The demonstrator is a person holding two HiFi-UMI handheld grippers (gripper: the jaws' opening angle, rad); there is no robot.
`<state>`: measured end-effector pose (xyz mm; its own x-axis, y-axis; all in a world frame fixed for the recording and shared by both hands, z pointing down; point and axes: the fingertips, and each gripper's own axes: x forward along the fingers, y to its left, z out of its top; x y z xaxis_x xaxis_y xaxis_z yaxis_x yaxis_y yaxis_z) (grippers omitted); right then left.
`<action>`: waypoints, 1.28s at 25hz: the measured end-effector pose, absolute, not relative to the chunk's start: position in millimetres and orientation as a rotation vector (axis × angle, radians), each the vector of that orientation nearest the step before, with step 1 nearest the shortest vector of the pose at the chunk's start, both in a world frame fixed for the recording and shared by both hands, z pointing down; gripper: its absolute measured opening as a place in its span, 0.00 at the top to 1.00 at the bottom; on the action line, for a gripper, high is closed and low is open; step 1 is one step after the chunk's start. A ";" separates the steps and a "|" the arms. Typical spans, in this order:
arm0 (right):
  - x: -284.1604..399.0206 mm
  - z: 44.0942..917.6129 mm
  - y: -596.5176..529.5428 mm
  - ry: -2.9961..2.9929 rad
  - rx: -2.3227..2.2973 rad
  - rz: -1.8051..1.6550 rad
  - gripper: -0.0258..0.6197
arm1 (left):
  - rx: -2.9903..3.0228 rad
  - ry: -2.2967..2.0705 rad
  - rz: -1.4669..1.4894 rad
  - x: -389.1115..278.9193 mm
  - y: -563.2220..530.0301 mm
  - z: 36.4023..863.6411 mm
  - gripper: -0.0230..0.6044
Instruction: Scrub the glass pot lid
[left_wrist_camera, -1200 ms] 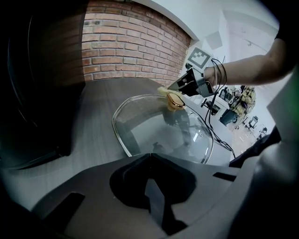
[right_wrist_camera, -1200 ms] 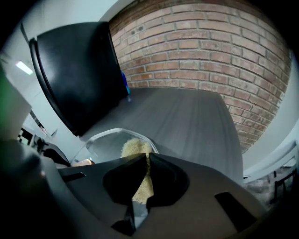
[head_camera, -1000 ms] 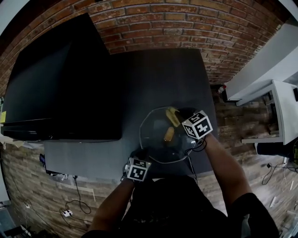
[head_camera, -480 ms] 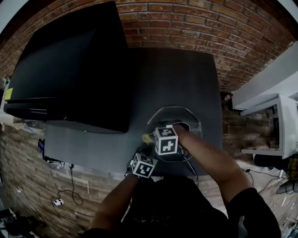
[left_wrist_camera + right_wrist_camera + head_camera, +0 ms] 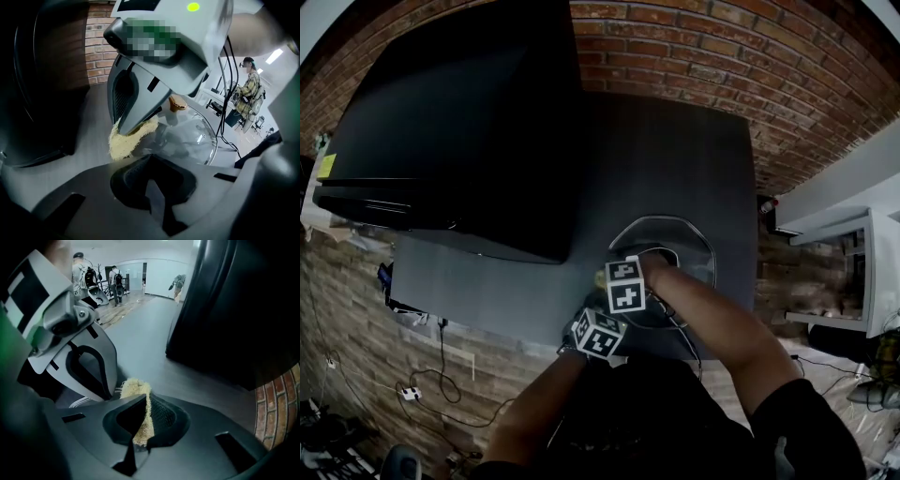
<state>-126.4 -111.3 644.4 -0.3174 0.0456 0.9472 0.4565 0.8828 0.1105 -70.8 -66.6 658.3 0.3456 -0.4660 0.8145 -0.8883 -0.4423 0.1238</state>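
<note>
At table (image 5: 675,150) edge: left gripper (image 5: 151,164) closed on lid (image 5: 192,136), right gripper (image 5: 142,404) closed on scrubber (image 5: 136,387).

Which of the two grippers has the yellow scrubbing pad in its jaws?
The right gripper: the yellow pad sits pinched between its jaws. The left gripper holds no pad; its jaws are closed on the glass lid at its rim.

No words, labels, brands or numbers can be read anywhere in these views.
</note>
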 end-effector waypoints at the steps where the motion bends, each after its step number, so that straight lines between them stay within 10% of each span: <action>1: -127.0 646.9 -113.4 -1.853 -0.368 -0.434 0.92 | 2.045 -1.179 0.972 -70.8 -66.7 658.1 0.91; 32: -45.9 647.6 -265.4 -1.813 0.184 -0.102 0.92 | 2.014 -1.193 0.968 -72.4 -66.7 659.6 0.91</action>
